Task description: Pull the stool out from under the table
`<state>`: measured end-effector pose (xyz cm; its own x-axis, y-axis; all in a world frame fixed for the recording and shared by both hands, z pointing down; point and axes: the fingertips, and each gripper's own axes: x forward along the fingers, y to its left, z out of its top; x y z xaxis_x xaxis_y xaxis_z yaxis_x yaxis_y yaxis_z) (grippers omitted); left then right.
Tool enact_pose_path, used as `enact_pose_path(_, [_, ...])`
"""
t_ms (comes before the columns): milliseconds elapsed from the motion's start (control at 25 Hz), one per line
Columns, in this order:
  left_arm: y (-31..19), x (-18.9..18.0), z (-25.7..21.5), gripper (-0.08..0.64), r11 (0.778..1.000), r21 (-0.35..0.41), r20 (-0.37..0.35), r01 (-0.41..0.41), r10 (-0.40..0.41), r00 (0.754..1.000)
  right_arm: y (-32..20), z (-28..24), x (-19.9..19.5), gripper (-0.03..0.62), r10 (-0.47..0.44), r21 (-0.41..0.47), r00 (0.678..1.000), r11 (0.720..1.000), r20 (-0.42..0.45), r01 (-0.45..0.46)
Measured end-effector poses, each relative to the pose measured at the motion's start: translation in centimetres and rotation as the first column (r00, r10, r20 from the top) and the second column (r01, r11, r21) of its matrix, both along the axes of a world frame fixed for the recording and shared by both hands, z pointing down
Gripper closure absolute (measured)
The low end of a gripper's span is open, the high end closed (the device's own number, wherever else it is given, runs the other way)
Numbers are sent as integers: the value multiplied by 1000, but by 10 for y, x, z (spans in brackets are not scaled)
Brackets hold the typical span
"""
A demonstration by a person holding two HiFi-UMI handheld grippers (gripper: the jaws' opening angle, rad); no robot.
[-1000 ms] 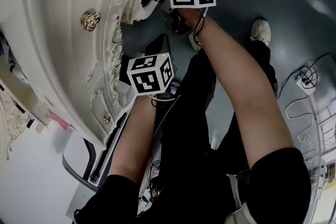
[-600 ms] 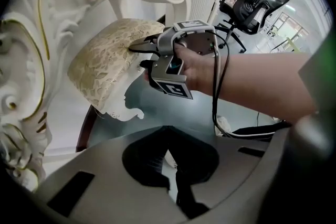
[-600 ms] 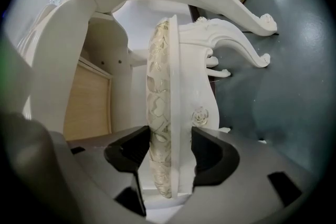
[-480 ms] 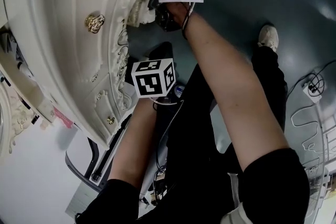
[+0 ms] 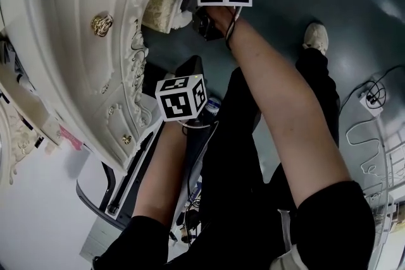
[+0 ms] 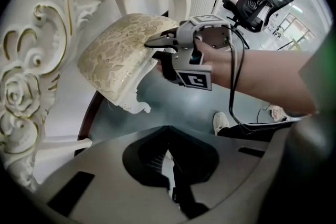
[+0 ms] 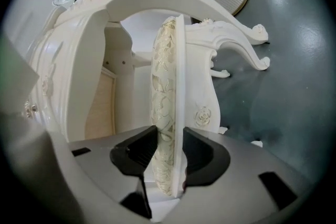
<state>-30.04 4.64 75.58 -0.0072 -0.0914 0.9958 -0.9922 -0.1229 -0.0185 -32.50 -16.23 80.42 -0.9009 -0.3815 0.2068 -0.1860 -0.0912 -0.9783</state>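
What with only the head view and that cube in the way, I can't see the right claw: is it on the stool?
Observer: Yes. The right claw has just been closing its jaws and now pinches the seat edge of the stool.
Operator: And the left claw?
Observer: The left claw holds nothing and points at the floor.

Right hand-held gripper (image 7: 168, 147) clamping, left one (image 6: 169, 165) shut
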Motion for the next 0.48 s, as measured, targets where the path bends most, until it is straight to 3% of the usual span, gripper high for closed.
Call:
enact_pose_path(160, [1,14,-11,560,1000,-6,-5,5,-5,1000,20,1,35,431,-3,-15,1000,1000,-9,3])
enact_pose_path(480, [-20,65,-30,560,998,12,-40,-67,68,997,68,4,141,433,-14,-34,998,999,-54,12])
